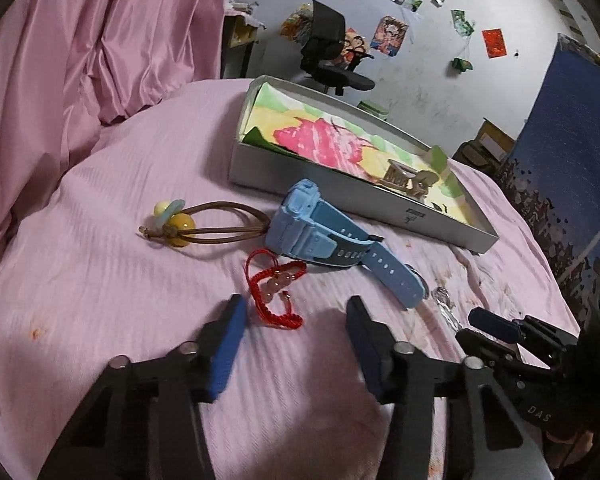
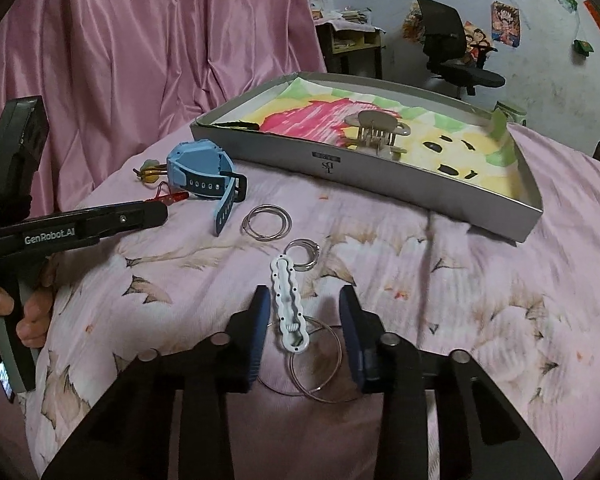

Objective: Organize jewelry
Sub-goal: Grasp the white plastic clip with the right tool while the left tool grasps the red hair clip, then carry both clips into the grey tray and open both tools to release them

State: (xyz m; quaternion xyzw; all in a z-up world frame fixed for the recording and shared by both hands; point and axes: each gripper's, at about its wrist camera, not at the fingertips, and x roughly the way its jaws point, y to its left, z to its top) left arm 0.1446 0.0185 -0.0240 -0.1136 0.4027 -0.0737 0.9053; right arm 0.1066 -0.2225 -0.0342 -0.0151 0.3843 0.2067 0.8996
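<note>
Okay, both grippers' jaws wide open, empty; right gripper [image 2: 302, 300] straddles white clip [image 2: 287, 300] nearer than box [image 2: 364, 164]; light, rigid, slippery; pinch mid-body.

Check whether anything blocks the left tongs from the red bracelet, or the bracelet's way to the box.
Nothing lies between the open left tongs and the red bracelet, just ahead of their tips. Toward the box, the blue watch lies across the direct line, so the bracelet should probably be lifted over it.
</note>
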